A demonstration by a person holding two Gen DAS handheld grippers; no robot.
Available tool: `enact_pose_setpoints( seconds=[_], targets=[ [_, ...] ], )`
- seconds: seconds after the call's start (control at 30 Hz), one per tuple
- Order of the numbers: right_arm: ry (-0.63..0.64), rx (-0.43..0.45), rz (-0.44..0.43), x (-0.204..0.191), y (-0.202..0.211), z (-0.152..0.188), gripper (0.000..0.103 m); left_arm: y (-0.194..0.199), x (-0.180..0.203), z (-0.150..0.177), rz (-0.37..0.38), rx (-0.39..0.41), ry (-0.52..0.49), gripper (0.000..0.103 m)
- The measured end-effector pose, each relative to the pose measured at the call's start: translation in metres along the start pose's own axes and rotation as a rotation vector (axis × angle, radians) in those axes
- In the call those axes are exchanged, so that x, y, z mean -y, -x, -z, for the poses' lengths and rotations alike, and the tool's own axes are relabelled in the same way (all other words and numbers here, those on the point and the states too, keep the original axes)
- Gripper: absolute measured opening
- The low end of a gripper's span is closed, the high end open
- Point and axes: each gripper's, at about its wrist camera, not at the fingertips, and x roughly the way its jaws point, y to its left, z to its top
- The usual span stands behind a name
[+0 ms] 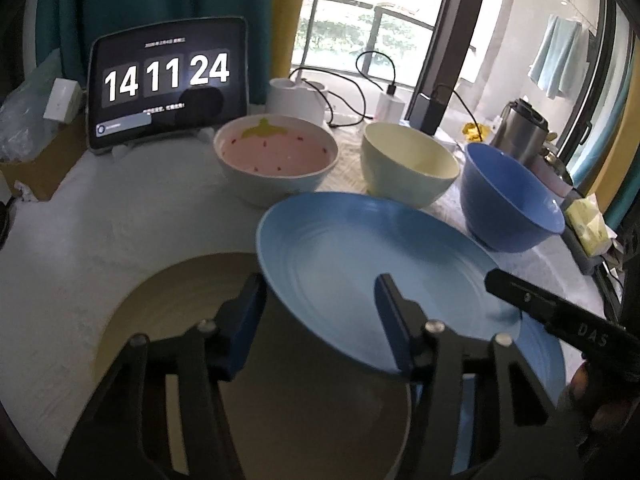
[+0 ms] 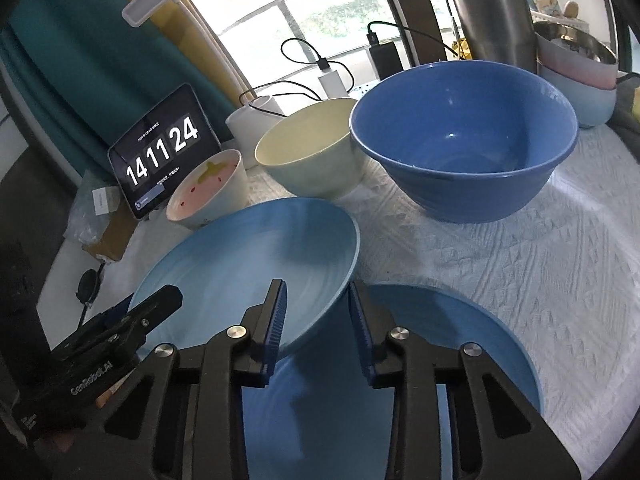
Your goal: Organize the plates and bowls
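A light blue plate (image 1: 360,256) (image 2: 240,256) lies tilted, overlapping a beige plate (image 1: 172,300) on one side and a darker blue plate (image 2: 460,344) on the other. My left gripper (image 1: 320,312) straddles its left rim, one finger outside the edge and one over the inside, with a gap showing. My right gripper (image 2: 316,312) straddles the opposite rim the same way, and its pads do not press either. Behind stand a pink strawberry bowl (image 1: 276,152), a cream bowl (image 1: 408,164) and a blue bowl (image 2: 464,140), all upright and untouched.
A tablet clock (image 1: 168,84) leans at the back left beside a cardboard box (image 1: 40,160). Chargers and cables (image 1: 392,100) run along the window. A steel flask (image 2: 496,20) and stacked bowls (image 2: 580,76) crowd the back right. A white quilted cloth (image 2: 540,248) covers the table.
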Motion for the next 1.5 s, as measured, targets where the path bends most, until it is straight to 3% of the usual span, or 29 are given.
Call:
enact_pose_setpoints(
  seconds=[0.27,1.5],
  targets=[
    [0.008,0.026,0.045,0.000,0.013,0.006,0.026,0.010,0.004,0.011,0.021,-0.011,-0.011,0.055],
    [0.019,0.142,0.065,0.009,0.091,0.047,0.026,0.070,0.053,0.047,0.042,0.058,-0.114,0.055]
  ],
)
